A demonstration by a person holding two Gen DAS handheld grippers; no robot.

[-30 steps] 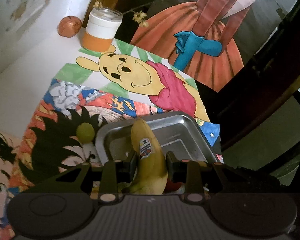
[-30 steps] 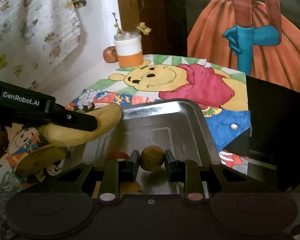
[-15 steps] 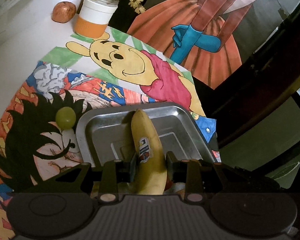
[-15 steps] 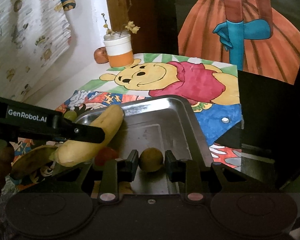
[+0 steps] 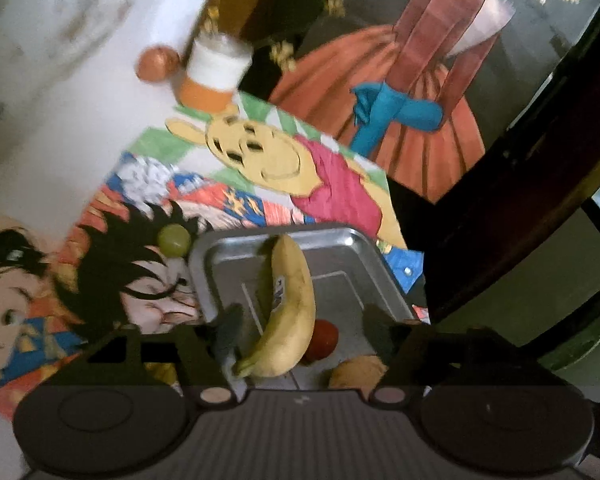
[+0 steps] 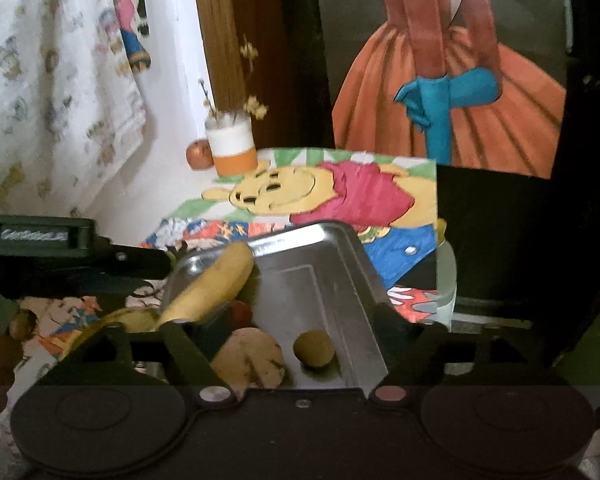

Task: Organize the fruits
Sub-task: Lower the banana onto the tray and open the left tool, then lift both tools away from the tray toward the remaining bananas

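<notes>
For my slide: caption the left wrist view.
Open left gripper above a banana released in the metal tray.

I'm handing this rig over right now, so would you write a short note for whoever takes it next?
Left gripper: jaws have just opened; the banana lies between them in the metal tray, no pad pressing on it.
Right gripper: jaws have just opened; the small yellow-green fruit sits loose on the tray floor.
Also in the tray: a red fruit and a tan fruit.
Left: green grape on the mat, reddish fruit beside the jar.
</notes>
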